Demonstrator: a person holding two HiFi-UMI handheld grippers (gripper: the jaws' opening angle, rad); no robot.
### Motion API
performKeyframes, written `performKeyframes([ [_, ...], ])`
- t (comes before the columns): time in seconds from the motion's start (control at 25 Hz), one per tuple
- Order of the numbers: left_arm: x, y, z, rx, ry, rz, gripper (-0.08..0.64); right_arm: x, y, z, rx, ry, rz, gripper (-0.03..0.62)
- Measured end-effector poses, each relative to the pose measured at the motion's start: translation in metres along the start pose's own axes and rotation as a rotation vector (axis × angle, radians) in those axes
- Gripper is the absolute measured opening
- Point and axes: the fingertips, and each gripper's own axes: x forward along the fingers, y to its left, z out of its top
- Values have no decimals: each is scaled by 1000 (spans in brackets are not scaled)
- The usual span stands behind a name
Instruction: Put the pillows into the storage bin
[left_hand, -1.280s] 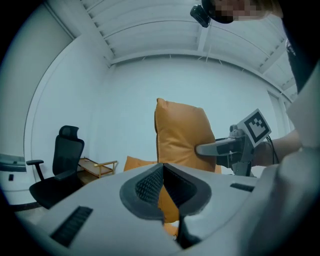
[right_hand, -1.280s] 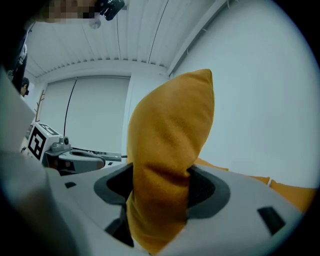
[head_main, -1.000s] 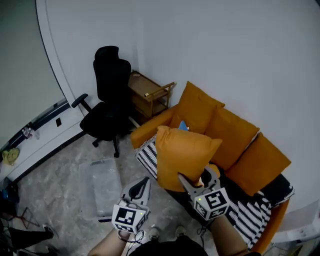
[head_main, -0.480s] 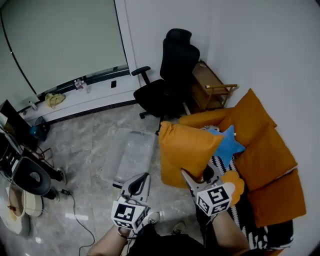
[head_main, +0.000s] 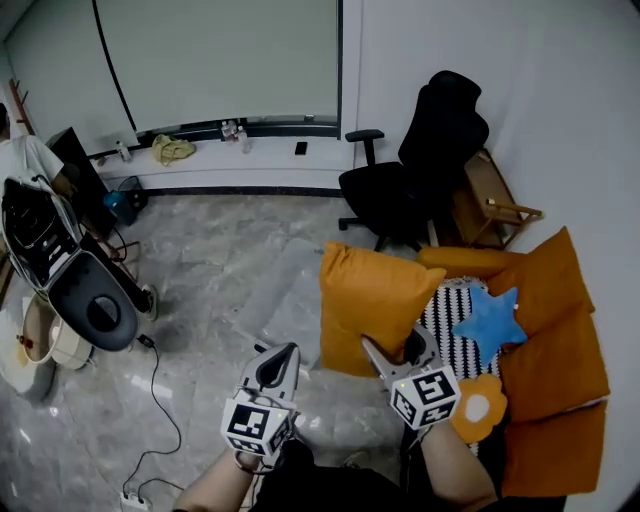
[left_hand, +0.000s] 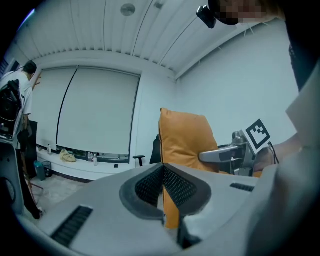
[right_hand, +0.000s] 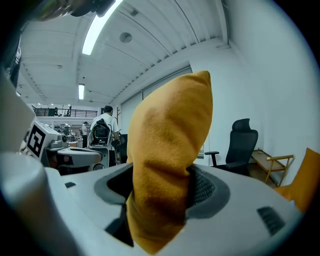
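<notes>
Right gripper (head_main: 392, 348) jaws clamp an upright orange pillow (head_main: 372, 300); the clear storage bin (head_main: 285, 300) lies just left, beyond the closed, empty left gripper (head_main: 279, 362).

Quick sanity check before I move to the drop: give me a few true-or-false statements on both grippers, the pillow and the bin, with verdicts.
1. The right gripper is clamped on an orange pillow. True.
2. The left gripper is open and grips the same pillow. False: its jaws are shut with nothing between them, and the pillow stands beyond it.
3. The pillow already lies inside the storage bin. False: it is held up in the air, and the bin sits on the floor just to its left in the head view.
4. A blue star cushion lies on the sofa. True.
</notes>
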Motion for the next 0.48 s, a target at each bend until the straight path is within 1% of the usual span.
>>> performKeyframes([
  [0.16,-11,48,-5,-20,14,17,6,43,33,1,3,12,19,311],
  [0.28,-5,85,-6,-28,21,17,6,82,46,0,2,33,25,311],
  [0.48,9,145,-3,-21,-4,10,6,143,65,-1,1,72,27,311],
])
